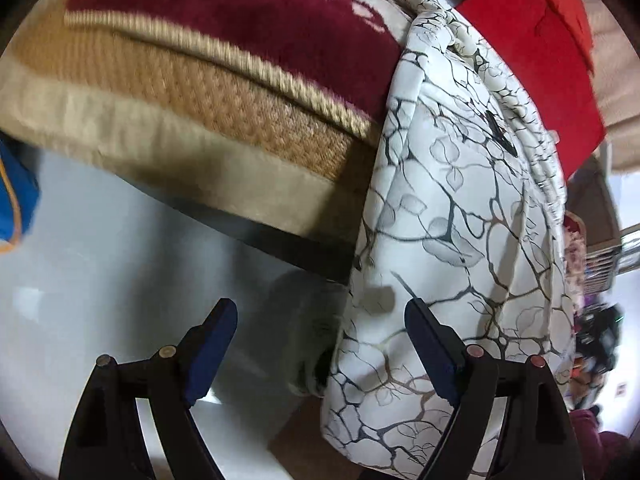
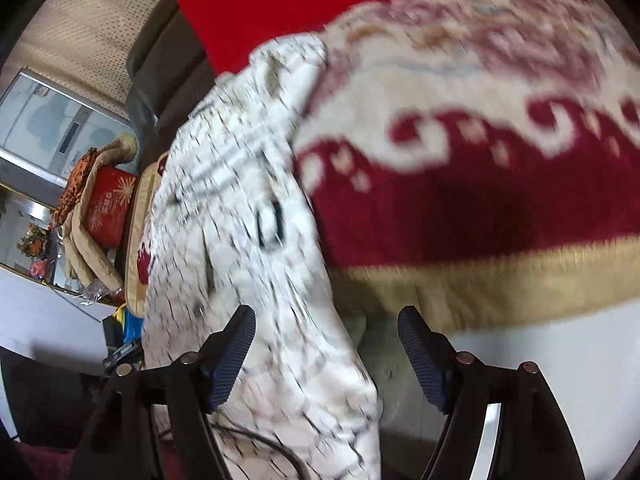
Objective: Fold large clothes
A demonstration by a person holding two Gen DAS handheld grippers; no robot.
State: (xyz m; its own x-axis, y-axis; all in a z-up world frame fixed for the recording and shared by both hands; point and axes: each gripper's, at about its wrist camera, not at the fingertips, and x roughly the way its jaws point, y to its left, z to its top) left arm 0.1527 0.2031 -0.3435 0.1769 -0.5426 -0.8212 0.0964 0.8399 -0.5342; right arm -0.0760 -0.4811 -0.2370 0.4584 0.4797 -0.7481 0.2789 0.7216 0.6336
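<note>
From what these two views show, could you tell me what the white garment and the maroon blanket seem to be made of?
White garment: seemingly a smooth, matte woven fabric printed with grey branches and leaves; it hangs in soft folds over the edge.
Maroon blanket: apparently a thick plush pile with a cream pattern; its surface looks fuzzy, with a corded tan trim.

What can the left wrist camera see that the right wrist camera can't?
Only the left wrist view shows the blue cloth at its edge and the left claw, open. Only the right wrist view shows the red box on a far counter and the right claw, open. Both show the white leaf-print garment hanging over the cushion's edge, the dark red patterned blanket and bright red fabric.
</note>
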